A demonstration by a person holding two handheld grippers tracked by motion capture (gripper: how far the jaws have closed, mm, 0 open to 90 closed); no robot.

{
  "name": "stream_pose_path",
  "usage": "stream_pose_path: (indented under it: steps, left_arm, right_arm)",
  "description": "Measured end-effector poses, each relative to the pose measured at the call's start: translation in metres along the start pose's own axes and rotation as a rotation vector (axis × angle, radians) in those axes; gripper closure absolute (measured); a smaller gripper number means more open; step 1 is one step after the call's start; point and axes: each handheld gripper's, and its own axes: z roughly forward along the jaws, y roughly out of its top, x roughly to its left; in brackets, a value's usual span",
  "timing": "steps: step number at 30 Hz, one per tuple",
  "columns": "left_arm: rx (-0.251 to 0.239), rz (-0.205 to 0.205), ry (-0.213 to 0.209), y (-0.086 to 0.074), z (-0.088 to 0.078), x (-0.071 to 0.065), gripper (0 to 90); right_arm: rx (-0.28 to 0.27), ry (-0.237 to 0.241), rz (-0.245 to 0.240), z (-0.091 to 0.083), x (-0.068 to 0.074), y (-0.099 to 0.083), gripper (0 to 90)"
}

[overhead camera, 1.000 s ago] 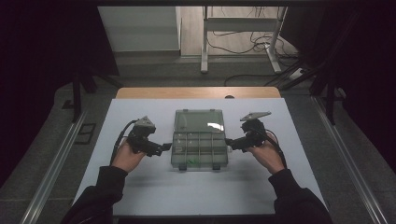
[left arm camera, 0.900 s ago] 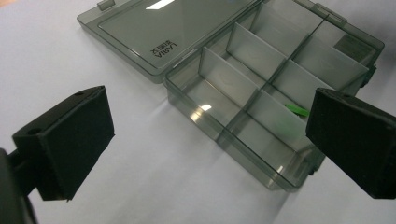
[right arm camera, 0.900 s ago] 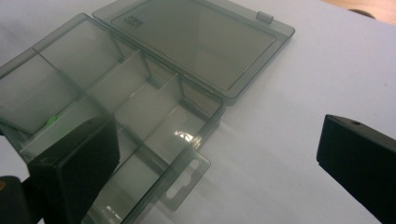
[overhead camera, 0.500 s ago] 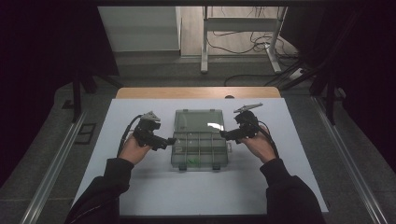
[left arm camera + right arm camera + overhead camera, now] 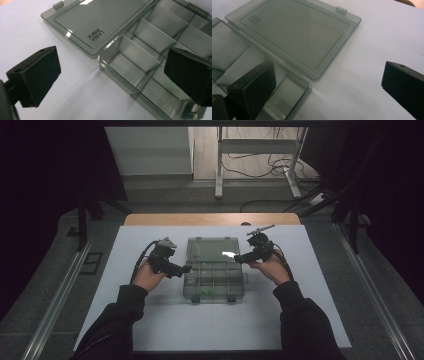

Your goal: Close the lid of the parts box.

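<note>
I am looking down on a white tabletop (image 5: 150, 320) at the centre of the frame, where a smoky clear organizer box (image 5: 214, 281) is lying open, its lid (image 5: 212, 249) folded flat toward the top of the frame. My left hand-held gripper (image 5: 186, 268) is sitting at the box's left edge, jaws gaping wide. My right hand-held gripper (image 5: 238, 258) is sitting at the right edge near the hinge, jaws also spread wide, gripping nothing. Something small and green (image 5: 205, 293) is lying in a lower compartment.

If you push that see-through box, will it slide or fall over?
The clear plastic box lies flat and low with its lid folded open, so it likely slides rather than tips. Its compartments look nearly empty, so probably light. The thin hinged lid may flex or flap if lifted.
</note>
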Motion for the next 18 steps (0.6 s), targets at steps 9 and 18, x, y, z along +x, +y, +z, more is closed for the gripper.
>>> stream_pose_path:
  steps: [9,18]
  left_arm:
    - [0.015,0.016,0.003,0.003,0.013,0.000,1.1]
    - [0.014,0.024,0.000,0.006,0.023,0.000,1.0]
  right_arm:
    - [0.030,-0.022,0.011,0.013,-0.009,0.010,9.7]
    - [0.055,-0.030,-0.016,0.025,-0.010,0.016,43.2]
